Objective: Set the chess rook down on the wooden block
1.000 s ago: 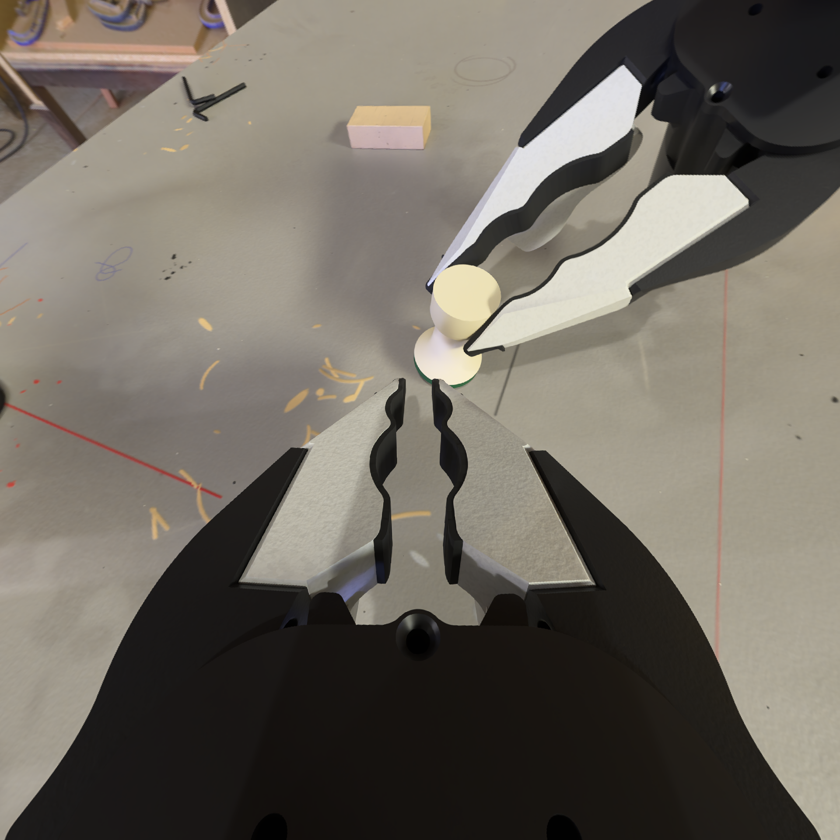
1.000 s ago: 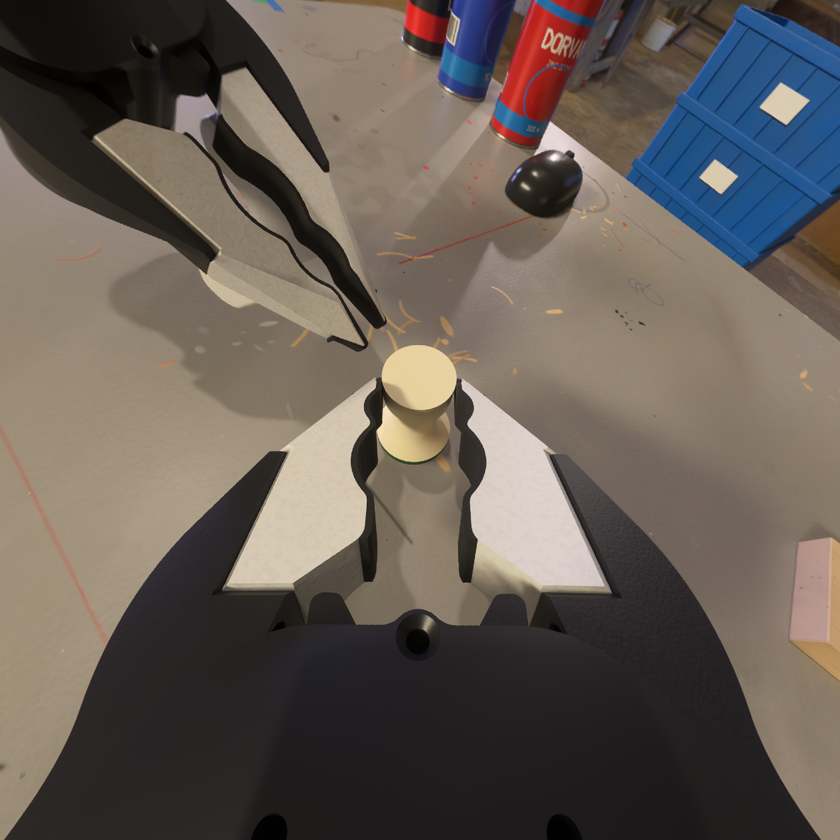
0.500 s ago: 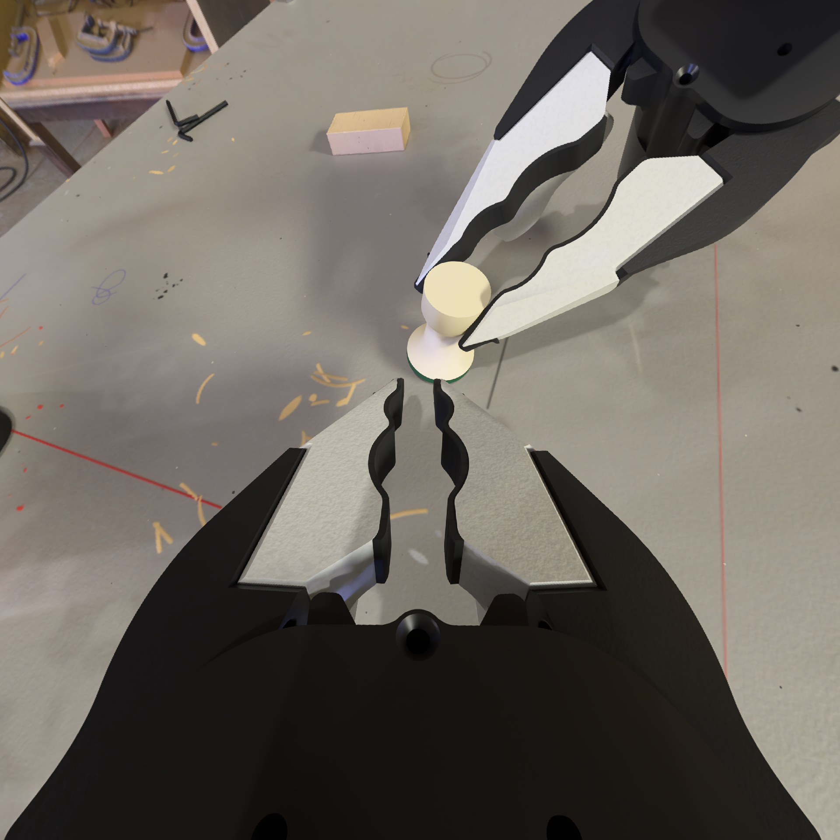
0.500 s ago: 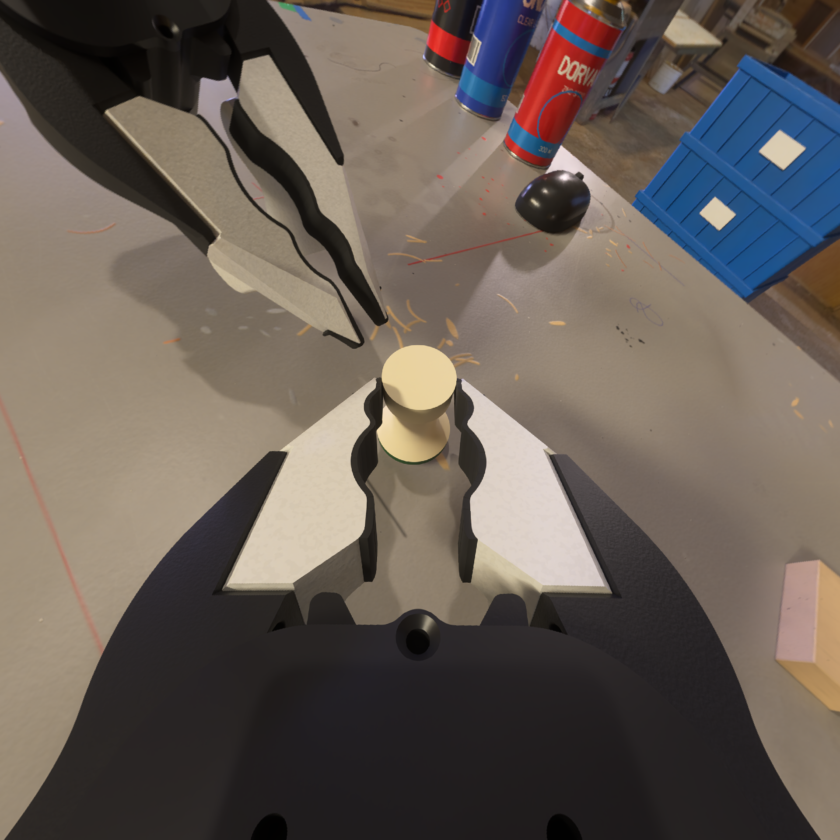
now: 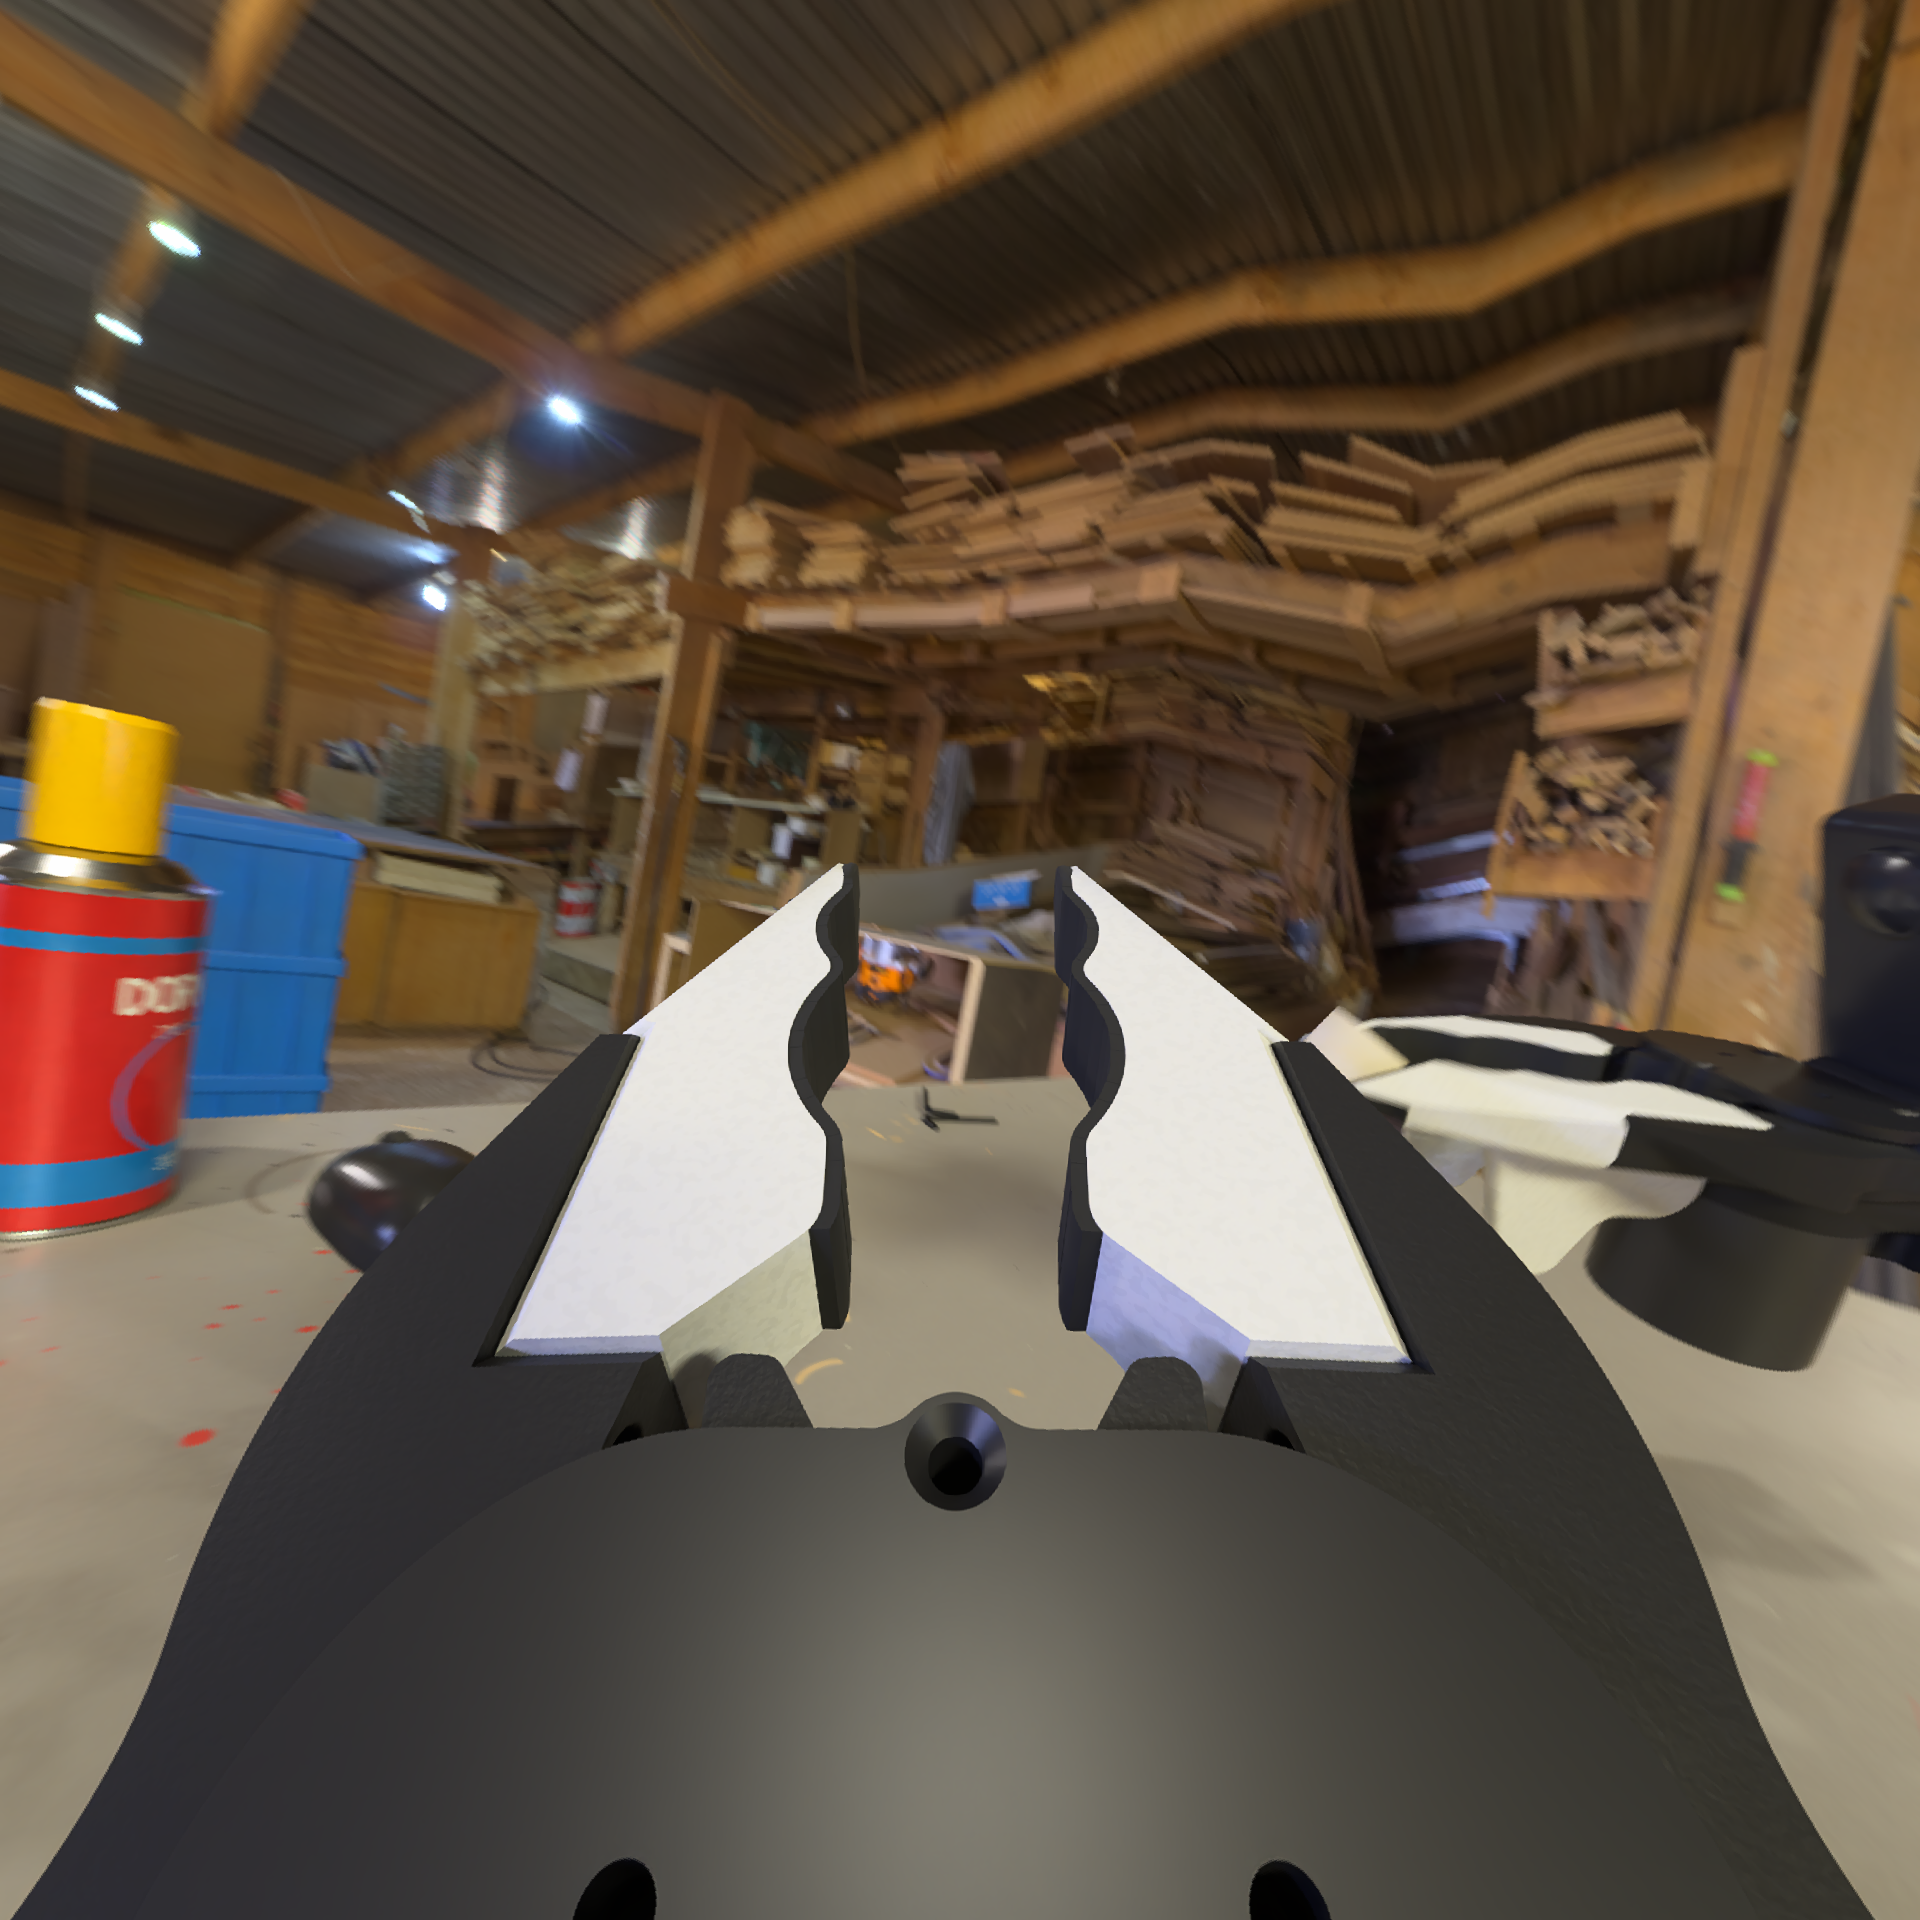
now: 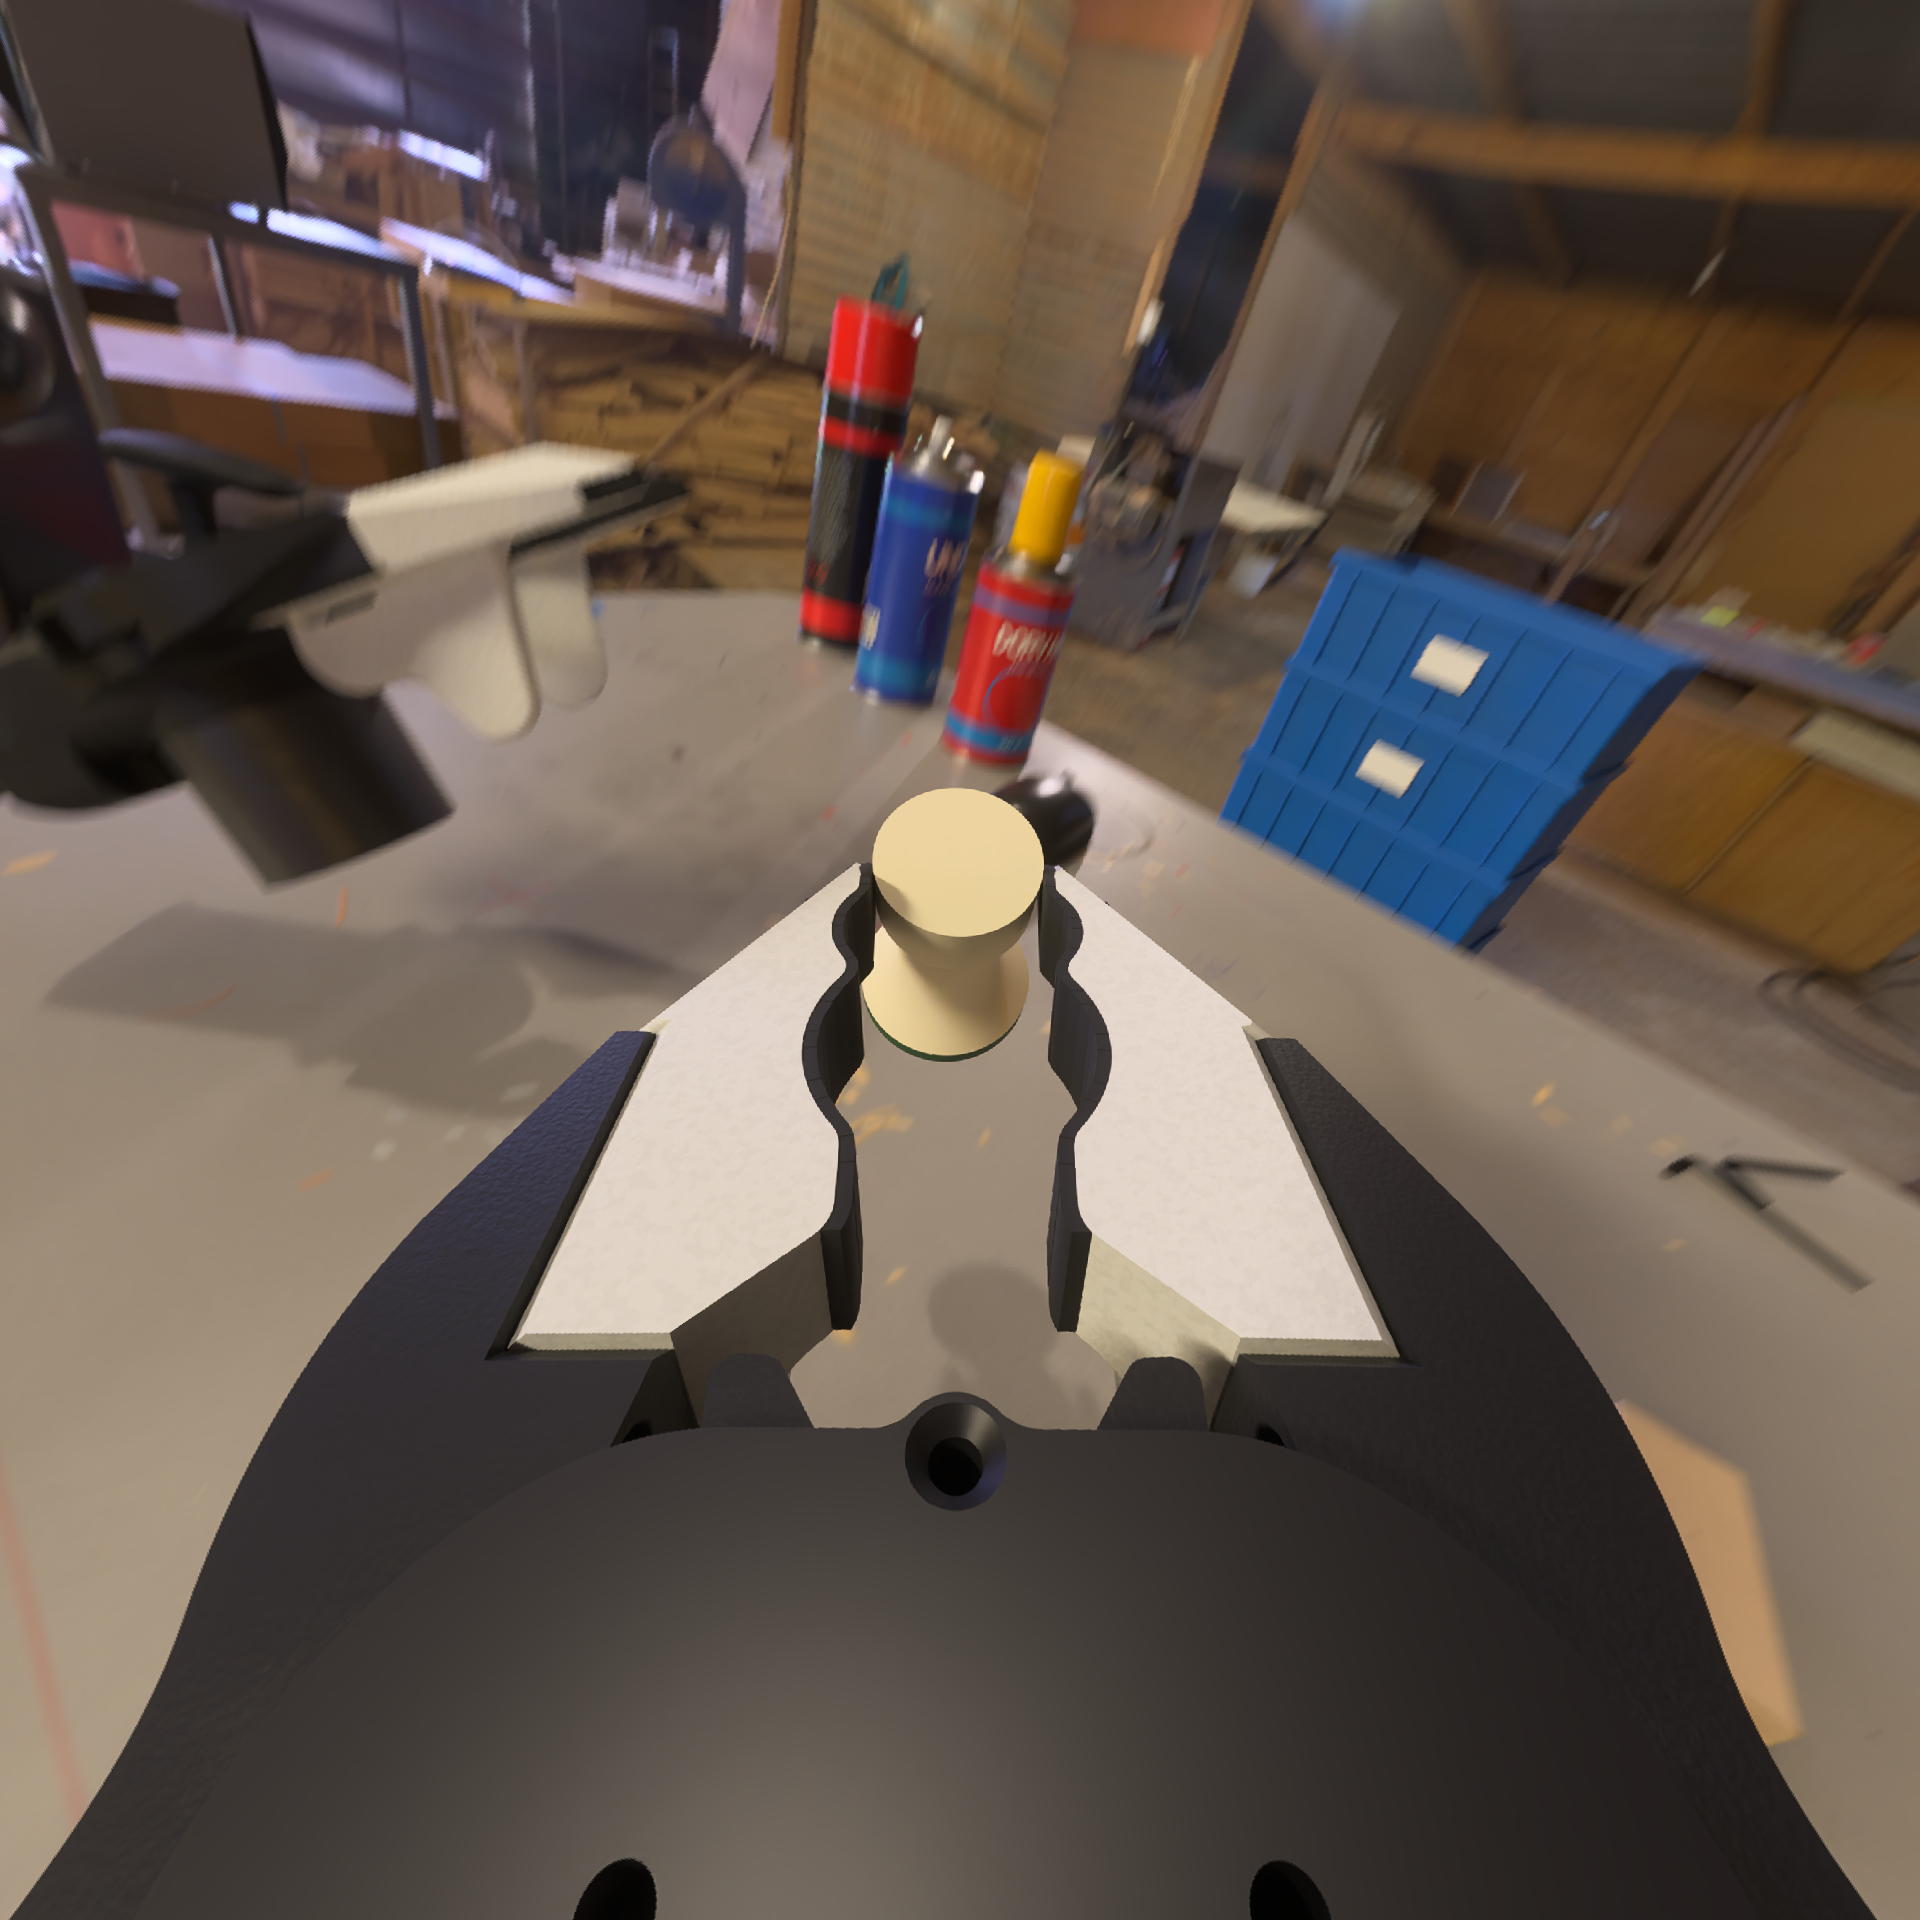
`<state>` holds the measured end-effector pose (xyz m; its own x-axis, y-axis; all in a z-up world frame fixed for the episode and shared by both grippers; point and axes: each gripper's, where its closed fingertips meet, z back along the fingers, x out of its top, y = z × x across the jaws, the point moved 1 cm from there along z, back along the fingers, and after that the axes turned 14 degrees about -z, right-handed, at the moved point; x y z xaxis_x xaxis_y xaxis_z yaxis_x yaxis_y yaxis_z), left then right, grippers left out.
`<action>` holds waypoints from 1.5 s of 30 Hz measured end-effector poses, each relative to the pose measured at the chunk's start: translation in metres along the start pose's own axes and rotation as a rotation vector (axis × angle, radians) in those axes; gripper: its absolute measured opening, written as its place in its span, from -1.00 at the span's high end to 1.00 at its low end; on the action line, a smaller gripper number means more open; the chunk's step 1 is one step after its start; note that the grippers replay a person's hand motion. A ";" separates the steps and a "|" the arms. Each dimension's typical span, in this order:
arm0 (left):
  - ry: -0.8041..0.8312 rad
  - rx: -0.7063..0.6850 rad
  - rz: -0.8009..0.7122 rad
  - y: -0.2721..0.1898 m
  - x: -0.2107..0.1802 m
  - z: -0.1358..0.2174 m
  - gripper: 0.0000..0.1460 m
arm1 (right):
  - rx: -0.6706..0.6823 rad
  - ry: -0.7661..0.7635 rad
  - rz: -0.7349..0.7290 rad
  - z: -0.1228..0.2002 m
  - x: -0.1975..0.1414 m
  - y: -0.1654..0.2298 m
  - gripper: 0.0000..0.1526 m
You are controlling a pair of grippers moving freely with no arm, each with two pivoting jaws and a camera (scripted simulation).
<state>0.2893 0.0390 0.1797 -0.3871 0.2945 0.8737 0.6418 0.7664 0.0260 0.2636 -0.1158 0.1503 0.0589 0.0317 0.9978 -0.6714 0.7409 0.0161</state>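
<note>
My right gripper [image 6: 956,883] is shut on the cream chess rook [image 6: 956,935], gripping its top. The rook hangs upright, clear above the grey table [image 6: 623,935]. The wooden block [image 6: 1704,1590] lies on the table at the lower right, mostly hidden behind my right gripper's body. My left gripper [image 5: 956,883] is open and empty and points level across the table. It shows blurred at the left of the right wrist view [image 6: 644,494]. The right gripper shows at the right edge of the left wrist view [image 5: 1351,1055].
Three spray cans [image 6: 1013,644] stand at the table's far side, one near the left in the left wrist view [image 5: 94,1039]. A black mouse [image 5: 374,1195] lies beside it. Allen keys [image 6: 1766,1195] lie on the right. A blue crate [image 6: 1455,748] stands beyond the table edge.
My right gripper has lifted the rook off the table and tilted up. My left gripper has opened wider, swung away from the rook and now points level.
</note>
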 end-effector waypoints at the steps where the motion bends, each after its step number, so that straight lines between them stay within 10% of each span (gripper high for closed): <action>1: -0.025 0.038 -0.005 0.005 0.002 0.003 0.49 | -0.014 -0.047 0.014 0.001 0.015 -0.004 0.59; 9: -0.034 0.102 -0.005 0.017 0.006 0.011 0.49 | -0.267 -0.378 0.156 0.038 0.144 -0.068 0.59; 17: -0.030 0.118 -0.001 0.020 0.006 0.013 0.49 | -0.837 -0.339 0.618 0.092 0.215 -0.171 0.59; 22: -0.012 0.120 -0.051 0.018 0.004 0.011 0.49 | -1.123 -0.135 1.083 0.102 0.209 -0.197 0.59; 29: 0.023 0.112 -0.090 0.015 -0.001 0.009 0.49 | -0.935 0.230 1.261 0.059 0.105 -0.203 0.59; 35: 0.053 0.101 -0.080 0.014 -0.006 0.007 0.49 | -0.696 0.436 0.754 0.028 -0.010 -0.211 0.59; 41: 0.076 0.092 -0.095 0.012 -0.010 0.006 0.49 | -0.577 0.259 -0.162 0.027 -0.041 -0.228 0.59; 45: 0.089 0.083 -0.100 0.010 -0.013 0.005 0.49 | -0.580 0.417 -0.417 0.035 -0.073 -0.236 0.59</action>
<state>0.2973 0.0462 0.1664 -0.3838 0.1652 0.9085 0.5449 0.8348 0.0785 0.3915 -0.3162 0.0760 0.5648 -0.1604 0.8095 -0.0527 0.9719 0.2293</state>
